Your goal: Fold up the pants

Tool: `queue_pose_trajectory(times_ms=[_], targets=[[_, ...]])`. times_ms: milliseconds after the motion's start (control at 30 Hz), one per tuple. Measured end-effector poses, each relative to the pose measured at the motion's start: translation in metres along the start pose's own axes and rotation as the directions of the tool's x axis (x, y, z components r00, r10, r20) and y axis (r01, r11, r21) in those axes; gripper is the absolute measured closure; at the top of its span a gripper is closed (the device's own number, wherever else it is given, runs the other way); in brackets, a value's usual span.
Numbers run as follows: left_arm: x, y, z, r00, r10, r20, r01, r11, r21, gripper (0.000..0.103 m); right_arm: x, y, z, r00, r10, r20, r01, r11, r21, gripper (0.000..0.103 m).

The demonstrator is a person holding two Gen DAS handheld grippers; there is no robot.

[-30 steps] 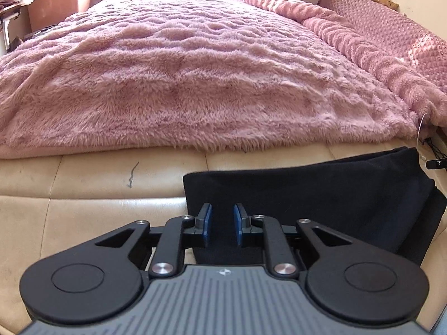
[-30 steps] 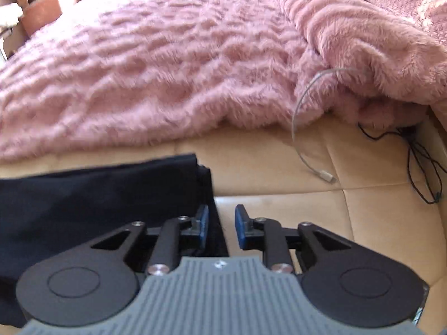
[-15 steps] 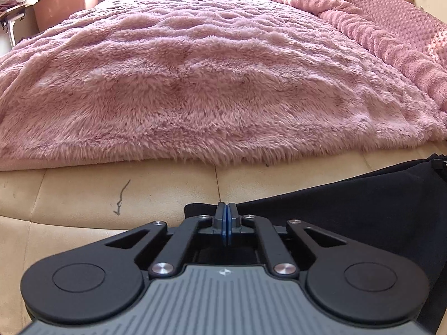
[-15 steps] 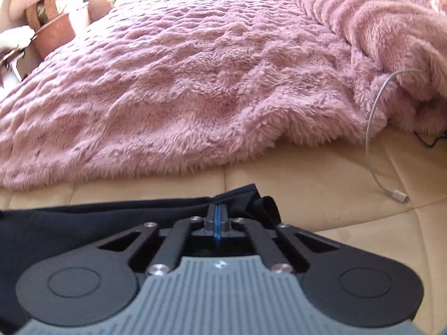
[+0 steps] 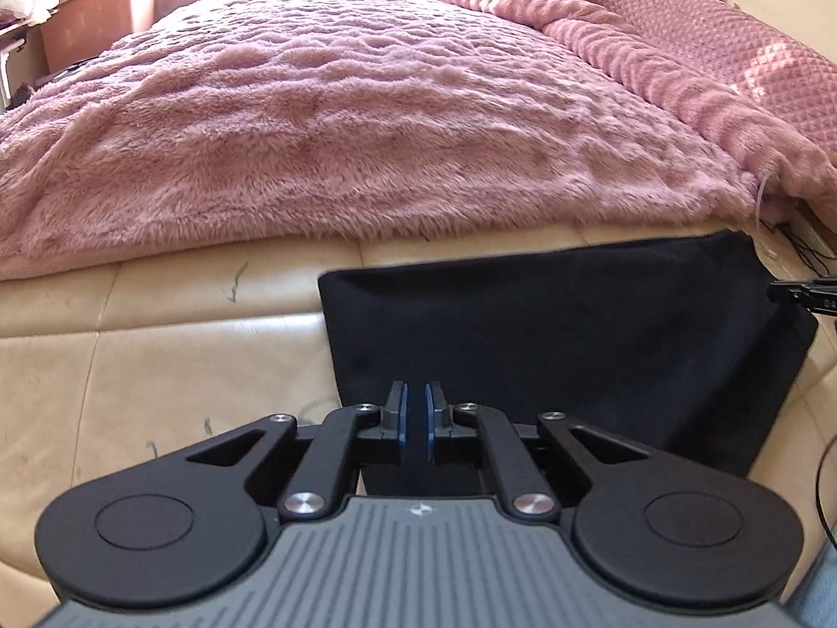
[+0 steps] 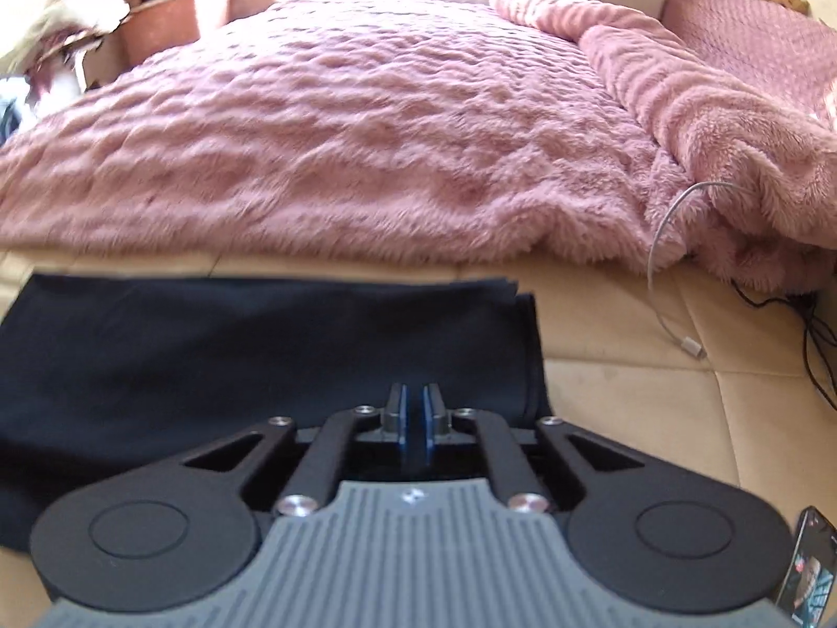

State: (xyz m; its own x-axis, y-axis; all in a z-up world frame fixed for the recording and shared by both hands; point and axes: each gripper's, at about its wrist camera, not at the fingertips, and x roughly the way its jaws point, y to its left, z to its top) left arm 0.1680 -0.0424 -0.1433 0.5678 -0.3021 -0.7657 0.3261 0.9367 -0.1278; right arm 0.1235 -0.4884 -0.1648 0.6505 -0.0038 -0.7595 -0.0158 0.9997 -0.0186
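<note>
Both grippers were pinched tight on the pants half a sec ago; now each shows a narrow gap between its blue pads, nothing held. Left gripper (image 5: pixel 414 421) hovers over the near left part of the black pants (image 5: pixel 549 345), right gripper (image 6: pixel 413 421) over the near right part; can't tell if the tips touch the cloth.

Pants lie as a flat dark rectangle on the tan leather bed edge (image 5: pixel 157 366), just in front of the fuzzy pink blanket (image 5: pixel 366 120), not touching it. Half a sec back the far edge sat bunched up at the pads; now the cloth is spread smooth w/ layered edges at the right end. Compared w/ a sec ago the block looks neater and squarer.

White charging cable (image 6: pixel 664 282) and black cords (image 6: pixel 805 324) lie right of the pants, apart from them. Phone (image 6: pixel 808 570) sits at the lower right corner of the right wrist view.
</note>
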Motion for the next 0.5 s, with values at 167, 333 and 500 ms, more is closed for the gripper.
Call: queue_pose_trajectory(times_ms=[167,333,500], targets=[[-0.01,-0.018,-0.037,0.997,0.008,-0.071,-0.004,0.998,0.06,0.096,0.004,0.0,-0.026,0.999,-0.014,-0.033,0.014,1.0,0.0,0.103],[-0.014,-0.013,-0.056,0.996,0.032,-0.083,-0.029,0.999,0.041,0.097,0.007,-0.01,-0.039,0.999,-0.002,-0.036,0.003,0.999,0.048,0.103],[-0.026,-0.009,-0.066,0.994,0.045,-0.098,-0.039,0.998,0.057,0.097,0.011,-0.005,-0.036,0.998,-0.015,-0.059,0.017,0.999,0.042,0.103]])
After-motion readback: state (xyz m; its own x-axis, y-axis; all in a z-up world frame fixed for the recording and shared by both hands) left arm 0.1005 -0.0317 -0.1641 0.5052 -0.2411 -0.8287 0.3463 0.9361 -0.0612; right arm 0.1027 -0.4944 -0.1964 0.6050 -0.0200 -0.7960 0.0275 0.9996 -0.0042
